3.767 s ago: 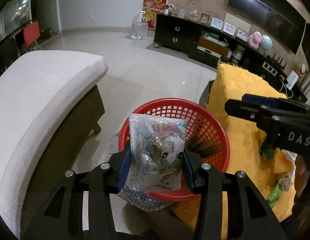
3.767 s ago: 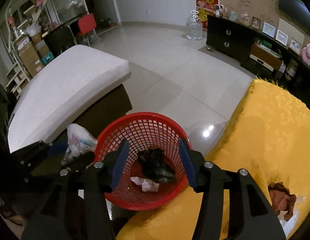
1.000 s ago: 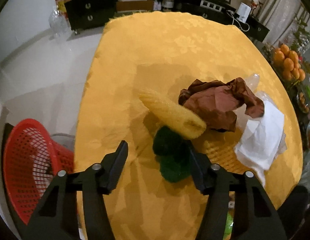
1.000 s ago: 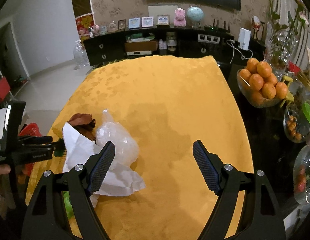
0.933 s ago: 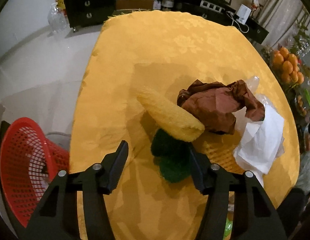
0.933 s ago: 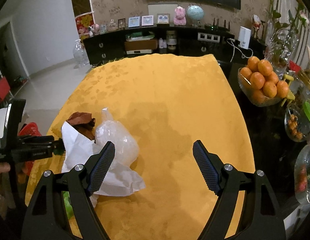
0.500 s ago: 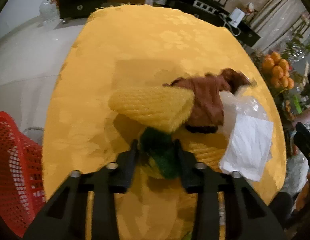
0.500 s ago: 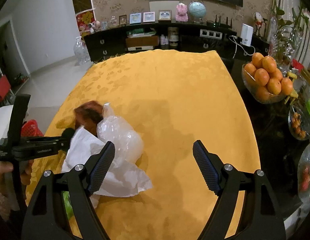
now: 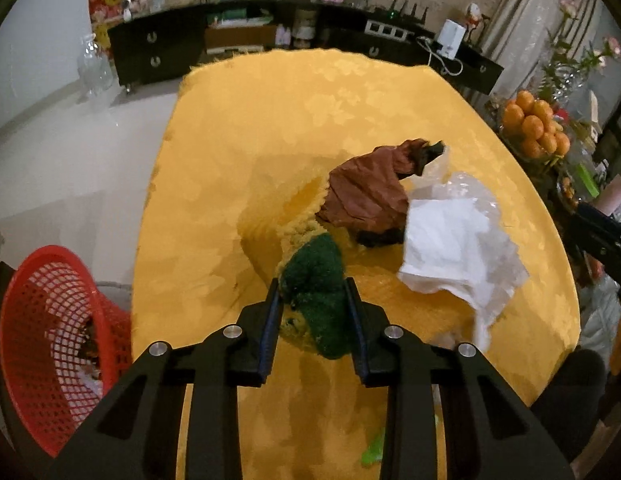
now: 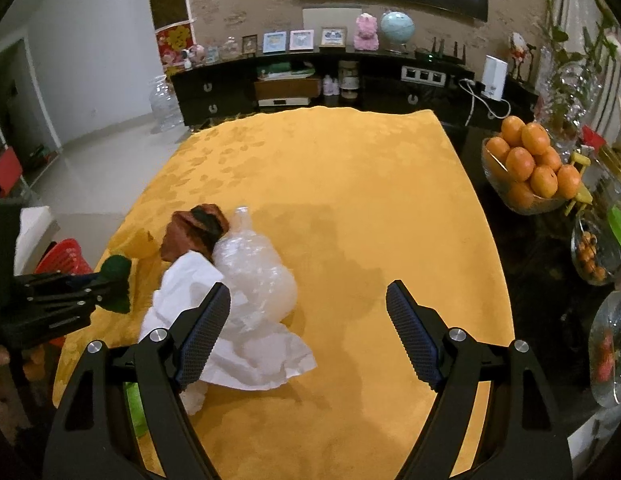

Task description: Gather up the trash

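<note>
Left gripper clamped on dark green fuzzy wad, lower centre, possibly lifted off yellow tablecloth. Right gripper jaws wide apart. Red mesh basket lower left.

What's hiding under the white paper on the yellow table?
A clear crumpled plastic bag pokes out from under the white paper, beside a brown wrapper. Anything fully beneath the paper is covered.

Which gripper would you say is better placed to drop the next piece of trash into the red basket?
Left. The left gripper is already shut on the green-and-yellow mesh, and the basket sits on its side. The right gripper is open, holding nothing.
</note>
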### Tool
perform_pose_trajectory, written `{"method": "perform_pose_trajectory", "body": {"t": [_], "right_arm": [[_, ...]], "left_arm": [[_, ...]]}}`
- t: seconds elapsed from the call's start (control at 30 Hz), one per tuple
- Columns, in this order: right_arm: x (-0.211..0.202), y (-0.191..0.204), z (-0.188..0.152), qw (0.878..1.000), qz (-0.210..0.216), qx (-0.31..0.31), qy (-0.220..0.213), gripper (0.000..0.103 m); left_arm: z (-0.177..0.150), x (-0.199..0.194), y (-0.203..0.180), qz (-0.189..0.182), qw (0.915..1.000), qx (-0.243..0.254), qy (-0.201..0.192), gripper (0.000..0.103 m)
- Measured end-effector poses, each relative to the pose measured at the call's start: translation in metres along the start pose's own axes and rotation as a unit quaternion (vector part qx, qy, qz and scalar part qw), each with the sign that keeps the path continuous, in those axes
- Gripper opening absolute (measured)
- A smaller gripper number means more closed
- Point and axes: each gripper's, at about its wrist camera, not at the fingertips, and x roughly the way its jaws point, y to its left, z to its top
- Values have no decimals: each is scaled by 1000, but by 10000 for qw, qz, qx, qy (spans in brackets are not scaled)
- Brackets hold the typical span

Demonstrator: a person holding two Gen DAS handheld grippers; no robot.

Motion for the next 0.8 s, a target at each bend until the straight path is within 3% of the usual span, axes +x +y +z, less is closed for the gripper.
{"method": "perform_pose_trajectory", "body": {"t": [0.4, 0.5, 0.8], "right_arm": [[20, 41, -2, 9979, 425, -313, 365, 78], [30, 53, -3, 9968, 554, -322, 474, 83], [64, 67, -2, 9957, 516, -312, 703, 87]], "left_arm": [[-20, -52, 26, 41, 9991, -202, -371, 29], [-25, -61, 34, 114, 9988, -242, -417, 29], [-38, -71, 55, 263, 9978, -445, -414, 29]]}}
